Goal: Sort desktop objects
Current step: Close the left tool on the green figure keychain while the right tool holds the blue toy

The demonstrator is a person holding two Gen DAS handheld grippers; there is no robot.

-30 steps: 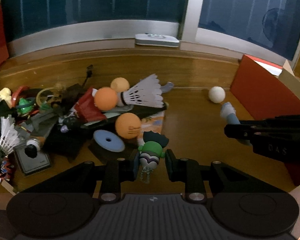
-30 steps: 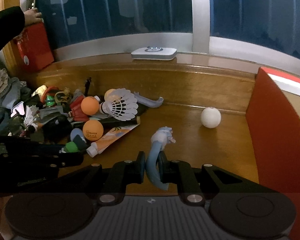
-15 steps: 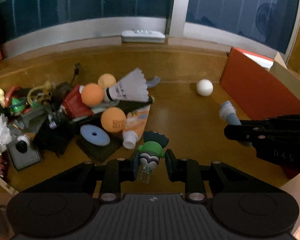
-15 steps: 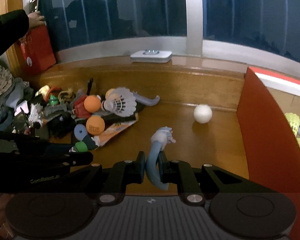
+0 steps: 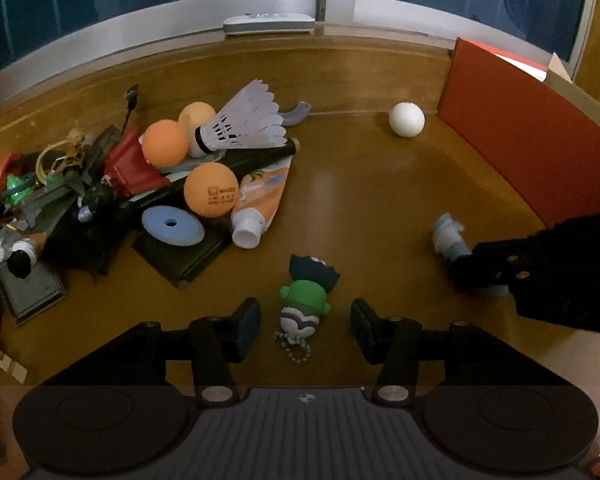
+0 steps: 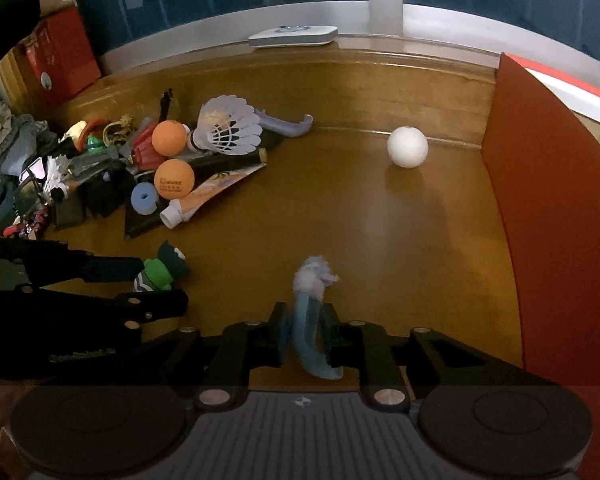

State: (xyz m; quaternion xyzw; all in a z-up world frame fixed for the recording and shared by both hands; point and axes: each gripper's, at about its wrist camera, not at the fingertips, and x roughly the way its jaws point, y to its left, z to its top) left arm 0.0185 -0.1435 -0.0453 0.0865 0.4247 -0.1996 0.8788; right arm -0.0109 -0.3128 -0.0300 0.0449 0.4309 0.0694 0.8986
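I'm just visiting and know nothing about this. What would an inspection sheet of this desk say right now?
Surface: wooden desk, glossy, bare in the middle.
Job's things: green keychain figure lying on the desk; blue curved piece; white ball alone near the red box.
Clutter: heap at left with orange balls, shuttlecock, tube, blue disc.
Grippers: left tongs have just been opening, pads clear of the figure; right tongs have just been opening slightly, blue piece between them.
Cables: nothing seen.
Surroundings: dark window, white device on the sill.
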